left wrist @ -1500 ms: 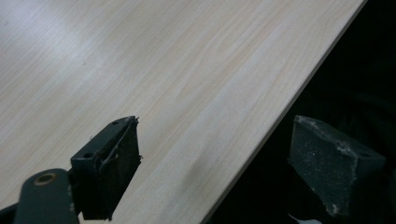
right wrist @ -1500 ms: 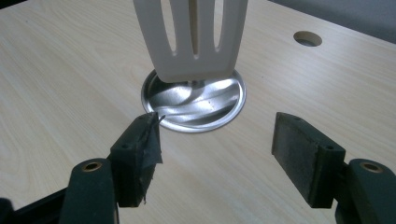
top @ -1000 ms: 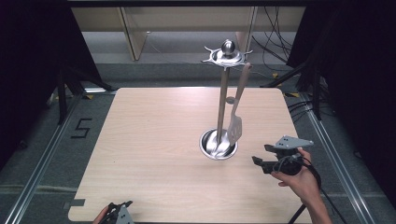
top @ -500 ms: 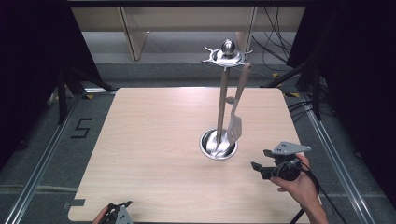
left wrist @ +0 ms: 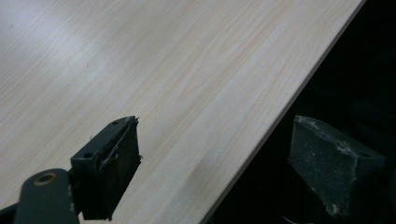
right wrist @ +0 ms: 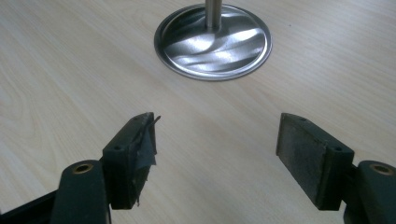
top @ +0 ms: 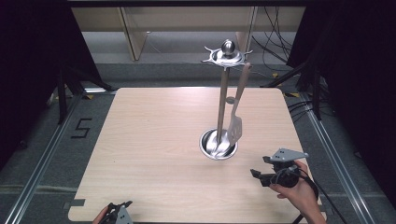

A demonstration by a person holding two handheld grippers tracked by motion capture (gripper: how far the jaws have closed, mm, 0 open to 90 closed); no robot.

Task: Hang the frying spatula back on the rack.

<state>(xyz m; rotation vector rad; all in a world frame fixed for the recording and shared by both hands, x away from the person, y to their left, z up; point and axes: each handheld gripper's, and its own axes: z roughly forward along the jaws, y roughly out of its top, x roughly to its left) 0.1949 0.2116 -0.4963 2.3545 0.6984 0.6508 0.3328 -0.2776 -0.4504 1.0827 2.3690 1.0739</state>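
Observation:
A steel utensil stand (top: 223, 93) rises from a round shiny base (top: 218, 144) right of the table's middle. A slotted spatula (top: 235, 128) with a wooden handle hangs from its top ring, with the blade just above the base. My right gripper (top: 258, 166) is held over the table's front right, pointing left toward the base (right wrist: 213, 42). In the right gripper view my right gripper (right wrist: 217, 135) is open; its jaws have just been opening a little, with only bare wood between them. My left gripper (top: 120, 204) sits at the table's front edge, and my left gripper (left wrist: 217, 140) is open and holds nothing.
The light wooden table (top: 154, 140) stands on a grey floor with metal rails on both sides. Cables lie at the far right (top: 275, 51). A wooden shelf frame (top: 135, 42) stands behind the table. The table's front edge (left wrist: 280, 116) runs between the left jaws.
My right gripper has drifted slightly toward the table's front edge. The left gripper, the stand and the spatula have stayed still.

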